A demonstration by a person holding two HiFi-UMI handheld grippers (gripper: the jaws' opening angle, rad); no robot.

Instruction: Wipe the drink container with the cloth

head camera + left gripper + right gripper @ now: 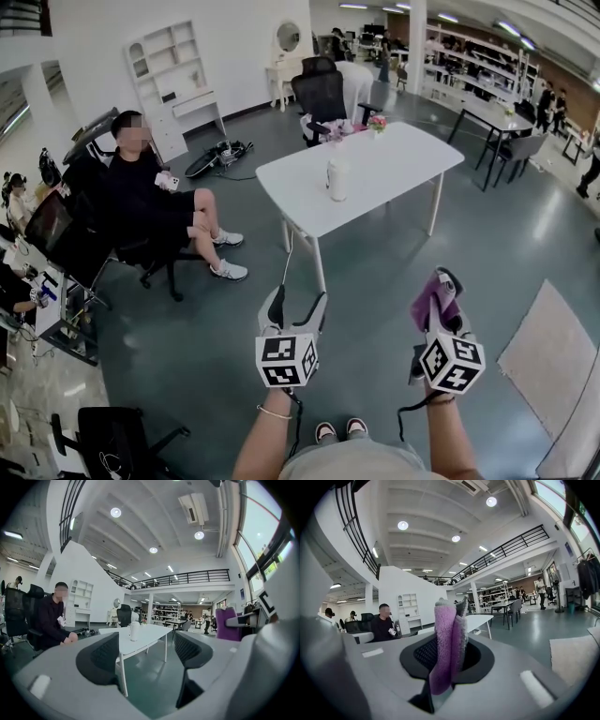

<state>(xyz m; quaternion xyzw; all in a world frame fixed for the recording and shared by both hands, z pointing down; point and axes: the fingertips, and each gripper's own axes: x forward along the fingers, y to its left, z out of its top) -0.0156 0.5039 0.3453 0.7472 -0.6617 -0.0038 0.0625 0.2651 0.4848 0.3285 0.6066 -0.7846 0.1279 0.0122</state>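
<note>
room: white table (394, 159) on grey floor (375, 281), container (337, 178) by its left edge | left tongs (295, 306) level, open, empty | right tongs (440, 287) clamped on cloth (429, 298)

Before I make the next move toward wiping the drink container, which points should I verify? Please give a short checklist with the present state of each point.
1. The cloth is gripped by the right claw: ok, the jaws are clamped on it.
2. The left claw is free to steady the container: ok, its jaws stand apart with nothing between them.
3. The drink container stands upright on the white table: ok.
4. The container is within reach: not ok, the table stands well ahead of both claws.
5. The container's lid is closed: cannot tell, it is too small in every view.
</note>
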